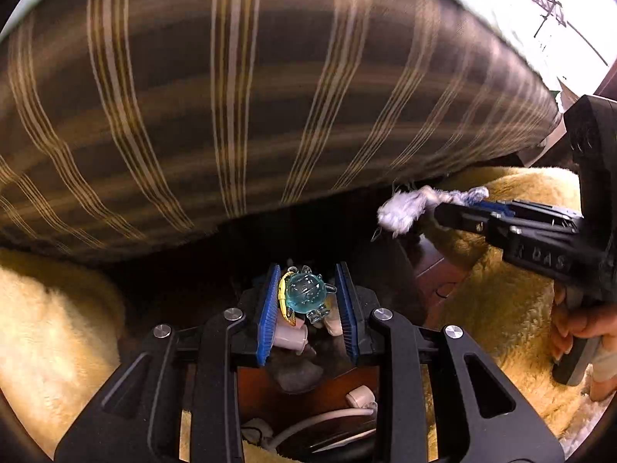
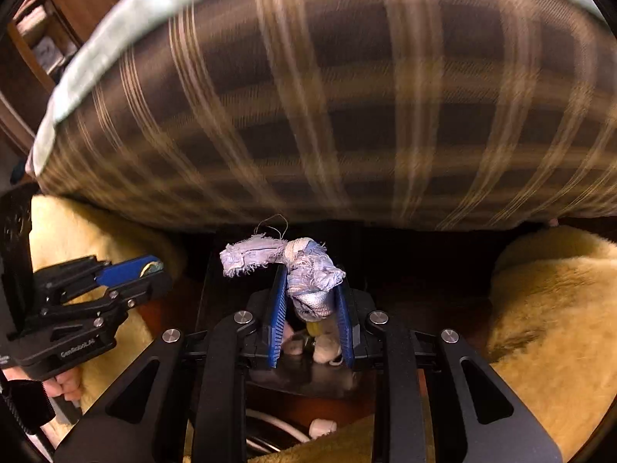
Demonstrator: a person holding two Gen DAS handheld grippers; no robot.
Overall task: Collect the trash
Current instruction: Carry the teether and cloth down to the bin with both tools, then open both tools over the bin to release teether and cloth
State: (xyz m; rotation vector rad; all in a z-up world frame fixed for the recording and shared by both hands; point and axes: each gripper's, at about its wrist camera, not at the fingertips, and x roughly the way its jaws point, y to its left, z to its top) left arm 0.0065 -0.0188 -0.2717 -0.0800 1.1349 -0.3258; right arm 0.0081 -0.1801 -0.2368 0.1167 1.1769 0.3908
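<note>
Trash is pinched in both claws, seemingly for carrying off: left claw (image 1: 307, 297) grips a clear blue plastic trinket (image 1: 305, 294), right claw (image 2: 312, 301) a frayed cloth scrap (image 2: 293, 264).

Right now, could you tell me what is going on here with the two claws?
A person is collecting trash with a claw in each hand, beside a plaid-covered bed and yellow fleece blankets. The left claw is shut on a clear blue plastic toy. The right claw is shut on a frayed pale cloth scrap. Both hang above a dark wooden surface with white cables. No bin is in view.
</note>
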